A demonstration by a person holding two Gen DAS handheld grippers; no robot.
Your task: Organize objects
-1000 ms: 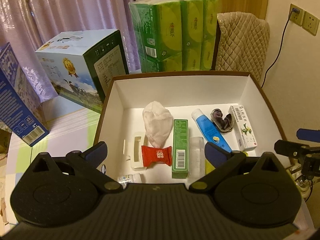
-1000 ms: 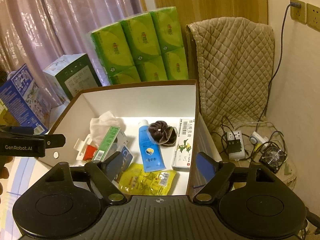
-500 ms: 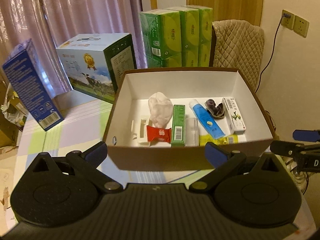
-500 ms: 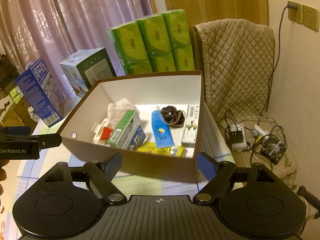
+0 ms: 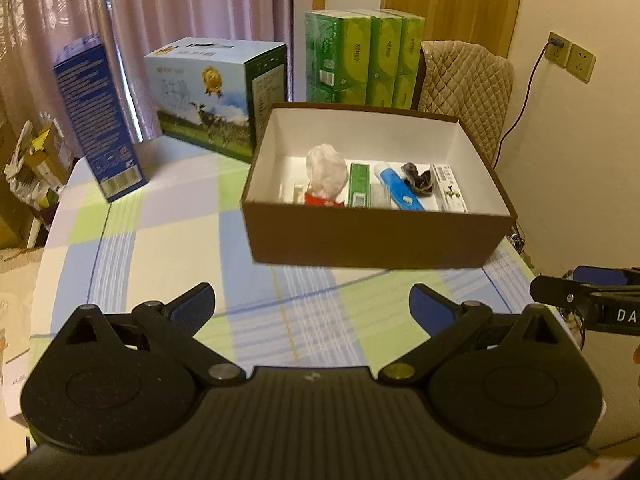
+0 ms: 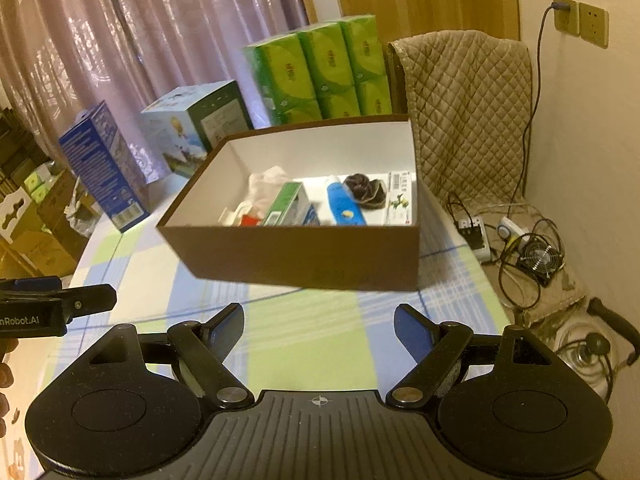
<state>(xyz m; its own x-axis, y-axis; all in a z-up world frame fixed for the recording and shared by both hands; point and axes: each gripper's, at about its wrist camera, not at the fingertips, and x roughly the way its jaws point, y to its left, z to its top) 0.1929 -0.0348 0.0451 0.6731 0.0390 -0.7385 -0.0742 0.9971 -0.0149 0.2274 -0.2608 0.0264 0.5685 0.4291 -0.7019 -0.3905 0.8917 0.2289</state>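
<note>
Left gripper is held level above the checked tablecloth, short of the brown box, jaws released w/ nothing between them. Right gripper sits alongside, also over the cloth and short of the box, jaws spread wide, empty. Each gripper's tip shows at the edge of the other's view.

The box is open-topped, white inside, standing on the table near its far right edge. Contents, left to right in the left wrist view: a white plastic piece, a crumpled white cloth or tissue w/ a red packet in front of it, a green carton lying flat, a blue tube, a dark scrunchie-like item, and a white printed carton against the right wall. All lie on the box floor; the near wall hides their front ends.

Behind the box: 3 green tissue packs, a blue-green carton, and a tall blue box at left.
</note>
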